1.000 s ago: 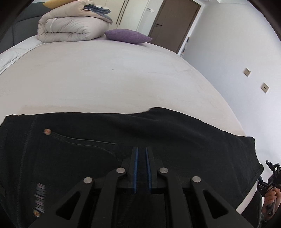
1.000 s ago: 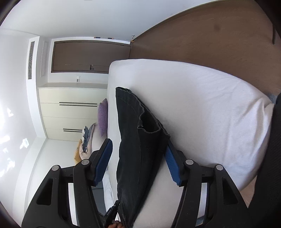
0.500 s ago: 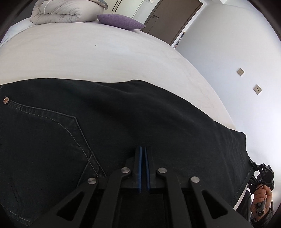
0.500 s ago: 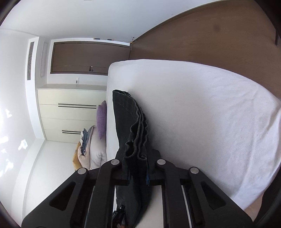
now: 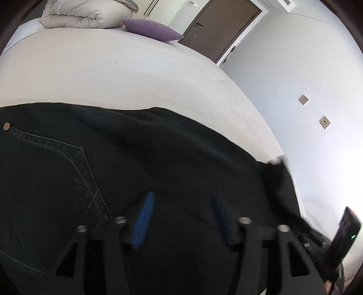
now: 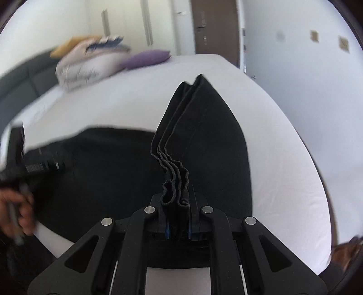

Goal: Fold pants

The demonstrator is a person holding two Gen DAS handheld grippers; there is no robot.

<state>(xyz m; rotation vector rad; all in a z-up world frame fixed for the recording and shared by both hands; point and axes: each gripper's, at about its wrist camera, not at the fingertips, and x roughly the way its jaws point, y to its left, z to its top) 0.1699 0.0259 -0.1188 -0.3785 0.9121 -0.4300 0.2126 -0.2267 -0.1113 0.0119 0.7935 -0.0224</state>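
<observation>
Black denim pants (image 5: 158,158) flat on the white bed (image 5: 113,74), stitched pocket, rivet. Left gripper (image 5: 181,217) opening, empty; right gripper (image 6: 178,227) clamps bunched hems.

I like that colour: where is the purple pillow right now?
In both views the purple pillow lies at the bed's far end, right of the folded duvet.

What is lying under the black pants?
Under the black pants lies the white bed sheet, visible around them. The covered part of the sheet cannot be seen.
</observation>
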